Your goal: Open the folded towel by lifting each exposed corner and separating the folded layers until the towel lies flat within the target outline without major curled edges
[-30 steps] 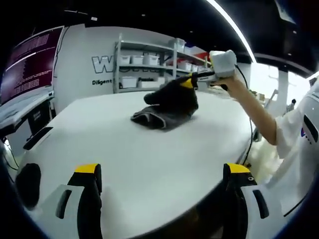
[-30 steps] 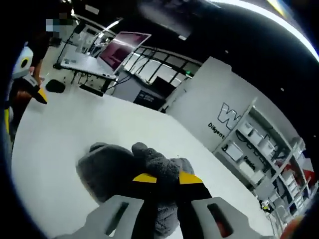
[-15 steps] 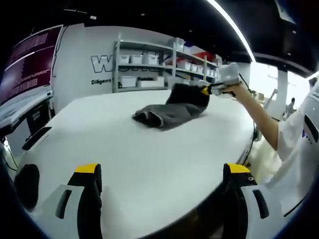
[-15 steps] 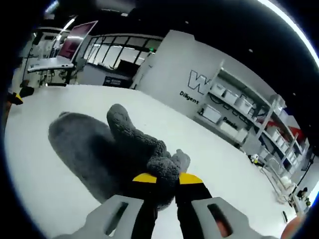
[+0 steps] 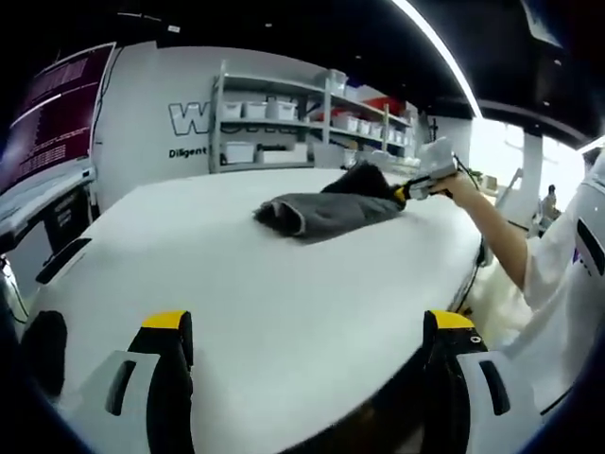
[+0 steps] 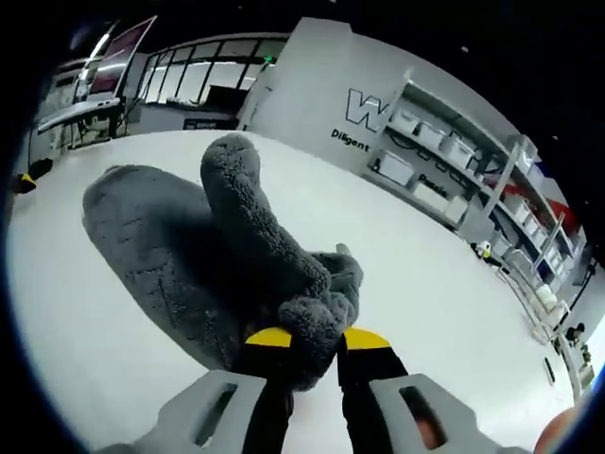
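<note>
In the left gripper view, the left gripper (image 5: 307,331) stands with its yellow-tipped jaws spread wide and nothing between them, low over the near edge of the broad white table (image 5: 236,284). Well ahead of it, the folded dark grey terry towel (image 5: 321,210) lies on the tabletop, and the right gripper (image 5: 408,189) meets the towel's far right edge. In the right gripper view, the right gripper (image 6: 307,342) has its jaws pinched together on a bunched towel corner (image 6: 312,322), with the rest of the towel spreading ahead and to the left across the table (image 6: 444,284).
</note>
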The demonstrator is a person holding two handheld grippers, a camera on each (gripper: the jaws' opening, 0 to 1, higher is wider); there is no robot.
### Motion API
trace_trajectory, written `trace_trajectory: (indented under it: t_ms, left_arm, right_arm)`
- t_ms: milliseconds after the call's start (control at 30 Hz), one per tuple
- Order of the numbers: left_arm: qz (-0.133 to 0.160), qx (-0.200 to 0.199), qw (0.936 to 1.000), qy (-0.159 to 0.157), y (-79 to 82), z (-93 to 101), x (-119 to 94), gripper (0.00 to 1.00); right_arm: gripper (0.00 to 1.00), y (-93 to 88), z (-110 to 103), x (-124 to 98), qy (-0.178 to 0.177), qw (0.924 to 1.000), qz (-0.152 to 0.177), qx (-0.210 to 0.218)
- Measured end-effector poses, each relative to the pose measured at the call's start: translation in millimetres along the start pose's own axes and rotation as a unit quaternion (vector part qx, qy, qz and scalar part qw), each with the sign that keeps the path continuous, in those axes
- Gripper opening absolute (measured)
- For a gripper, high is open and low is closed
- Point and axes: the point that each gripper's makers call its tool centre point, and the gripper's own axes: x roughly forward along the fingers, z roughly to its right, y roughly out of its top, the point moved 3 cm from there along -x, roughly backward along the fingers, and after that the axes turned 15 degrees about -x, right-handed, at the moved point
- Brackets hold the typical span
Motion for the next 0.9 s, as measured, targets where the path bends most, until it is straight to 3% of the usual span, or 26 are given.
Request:
trace_trajectory:
  t_ms: [267, 600, 900]
  left_arm:
    - [-0.001, 0.034, 0.9994, 0.009, 9.8, -3.9, 9, 0.99]
    - [-0.013, 0.042, 0.9990, 0.006, 3.7, -12.5, 21, 0.99]
    - [-0.013, 0.043, 0.9990, -0.004, 6.0, -8.2, 27, 0.99]
  right_arm:
    - [0.29, -7.2, 13, -36, -0.054, 0.9984, 0.008, 0.014]
    - [0.32, -31.8, 10, -86, -0.092, 0.9950, -0.004, 0.037]
    - [0.33, -29.7, 11, -96, -0.102, 0.9937, 0.011, 0.046]
